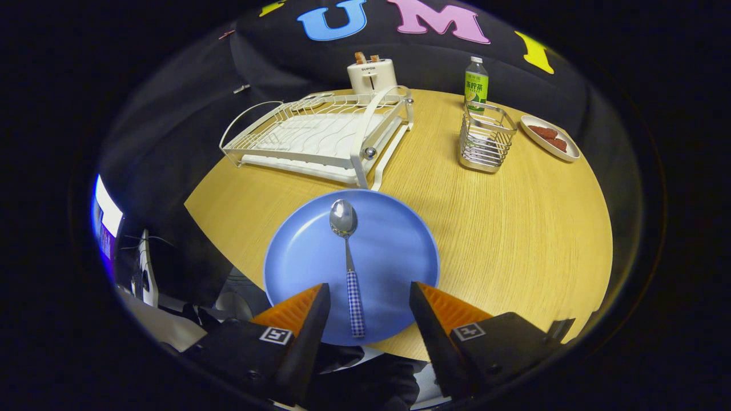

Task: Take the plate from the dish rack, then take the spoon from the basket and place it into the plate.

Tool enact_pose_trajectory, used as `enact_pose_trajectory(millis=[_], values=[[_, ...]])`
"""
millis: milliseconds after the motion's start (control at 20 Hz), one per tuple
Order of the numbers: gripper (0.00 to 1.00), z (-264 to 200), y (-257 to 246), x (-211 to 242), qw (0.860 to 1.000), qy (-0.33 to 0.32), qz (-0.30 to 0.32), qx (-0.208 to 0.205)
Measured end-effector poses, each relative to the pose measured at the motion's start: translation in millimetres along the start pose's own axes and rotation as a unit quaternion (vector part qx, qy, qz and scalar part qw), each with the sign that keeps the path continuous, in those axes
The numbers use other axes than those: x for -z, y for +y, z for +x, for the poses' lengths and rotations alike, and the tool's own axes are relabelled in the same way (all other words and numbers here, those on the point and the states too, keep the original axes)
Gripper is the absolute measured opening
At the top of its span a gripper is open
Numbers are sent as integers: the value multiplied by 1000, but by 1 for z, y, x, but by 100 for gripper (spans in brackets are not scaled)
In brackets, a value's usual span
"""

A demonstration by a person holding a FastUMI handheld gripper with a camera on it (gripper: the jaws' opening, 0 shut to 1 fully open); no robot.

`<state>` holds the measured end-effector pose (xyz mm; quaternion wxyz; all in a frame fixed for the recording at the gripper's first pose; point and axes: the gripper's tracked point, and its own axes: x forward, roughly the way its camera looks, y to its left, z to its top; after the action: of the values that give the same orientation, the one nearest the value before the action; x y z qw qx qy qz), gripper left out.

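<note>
Your gripper (369, 297) has its jaws open, empty, straddling the spoon (348, 262) lying in the plate (394, 251). The spoon looks light, stiff and slick; should you regrasp it, take the checked handle.

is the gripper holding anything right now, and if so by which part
Nothing is held. The gripper is open; the spoon lies on the blue plate, its checked handle in the gap between the fingers, touching neither.

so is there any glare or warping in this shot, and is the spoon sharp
Gripper view: the fisheye bows the table edge; the spoon lies sharp on the blue plate, its bowl catching a bright highlight; the open gripper fingers are crisp too.
</note>
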<state>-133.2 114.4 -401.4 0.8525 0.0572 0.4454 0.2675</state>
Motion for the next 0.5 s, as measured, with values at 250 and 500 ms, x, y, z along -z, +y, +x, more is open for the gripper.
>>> enact_pose_trajectory(millis=[250,500], values=[[99,-24,-8,-34,999,-38,-13,29],[99,-72,-18,-111,987,-133,-41,76]])
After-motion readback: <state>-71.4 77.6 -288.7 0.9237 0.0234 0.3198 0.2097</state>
